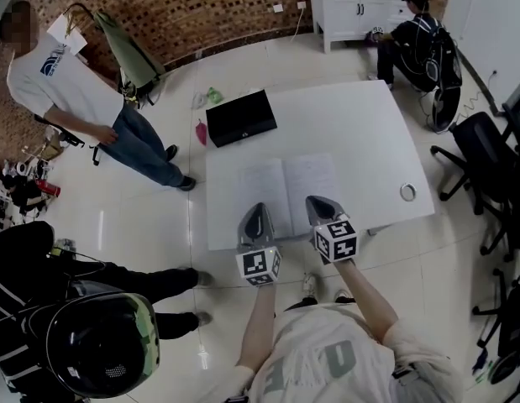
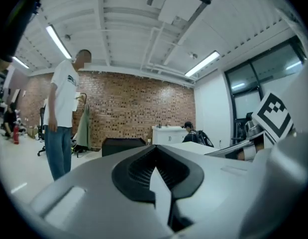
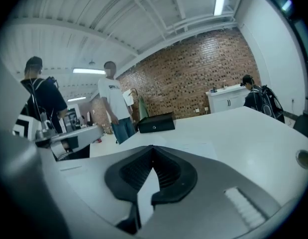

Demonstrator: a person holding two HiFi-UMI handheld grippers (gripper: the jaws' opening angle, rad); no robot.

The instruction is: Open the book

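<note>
Lift left gripper and right gripper, both clenched empty, straight off the table without brushing the open book.

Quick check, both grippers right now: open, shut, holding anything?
Left gripper: shut, nothing between its jaws.
Right gripper: shut, nothing between its jaws.

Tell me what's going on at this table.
A person holds the left hand-held gripper and the right hand-held gripper over the near edge of the white table. Both are shut and empty. The white-paged book lies open and flat just beyond them. A black rectangular box sits at the table's far left.
</note>
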